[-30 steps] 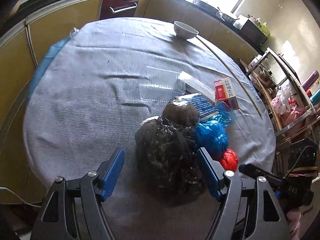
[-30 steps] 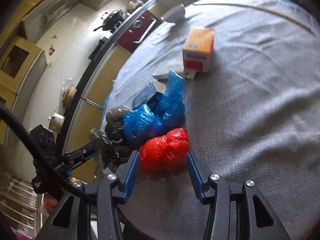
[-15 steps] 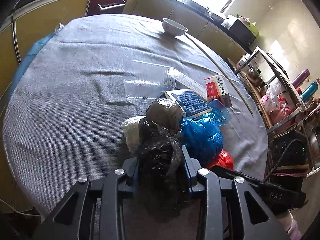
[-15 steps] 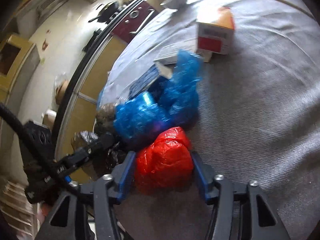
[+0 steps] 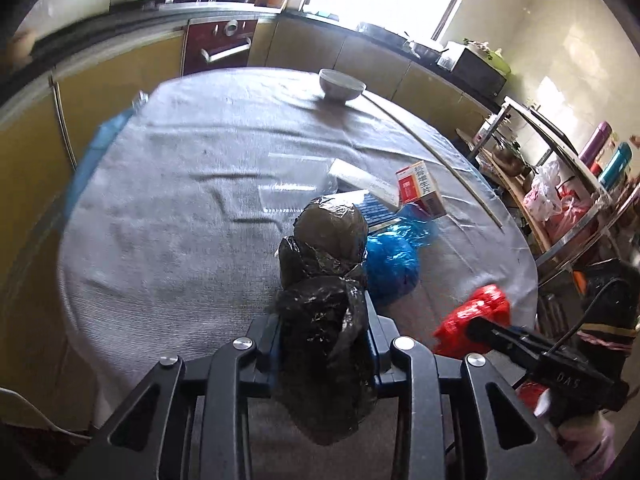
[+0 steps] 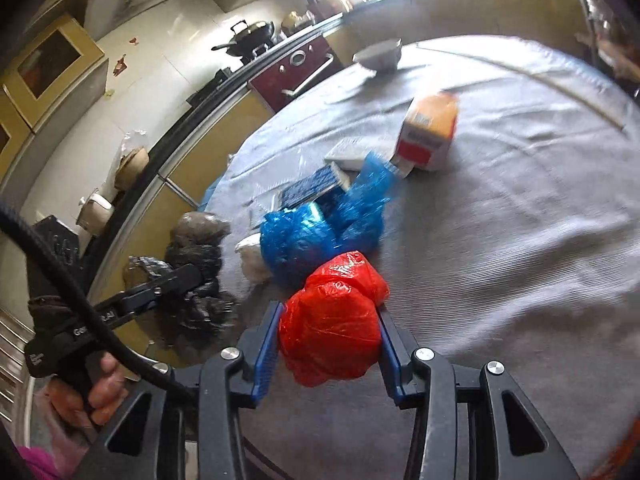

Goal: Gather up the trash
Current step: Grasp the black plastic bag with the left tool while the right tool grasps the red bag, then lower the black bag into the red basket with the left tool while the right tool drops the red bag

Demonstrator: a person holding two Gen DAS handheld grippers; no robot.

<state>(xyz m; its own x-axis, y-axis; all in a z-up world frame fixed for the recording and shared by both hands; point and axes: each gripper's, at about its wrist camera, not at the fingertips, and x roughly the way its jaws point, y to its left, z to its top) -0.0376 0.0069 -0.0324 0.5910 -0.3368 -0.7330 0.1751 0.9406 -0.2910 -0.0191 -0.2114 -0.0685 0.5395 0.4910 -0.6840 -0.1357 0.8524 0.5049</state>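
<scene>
Low in the middle of the frame, the left gripper squeezes a black trash bag between its two blue pads. The bag is lumpy and shiny. A round brown bag sits on top of it, near the middle. Just to the right is a blue bag on the gray tablecloth. Lower right, the right gripper pinches a red bag. Above the blue bag sits a small red and white box next to a dark blue booklet. A white bowl is at the far edge of the table, near the top. Yellow cupboards curve along the upper left.
</scene>
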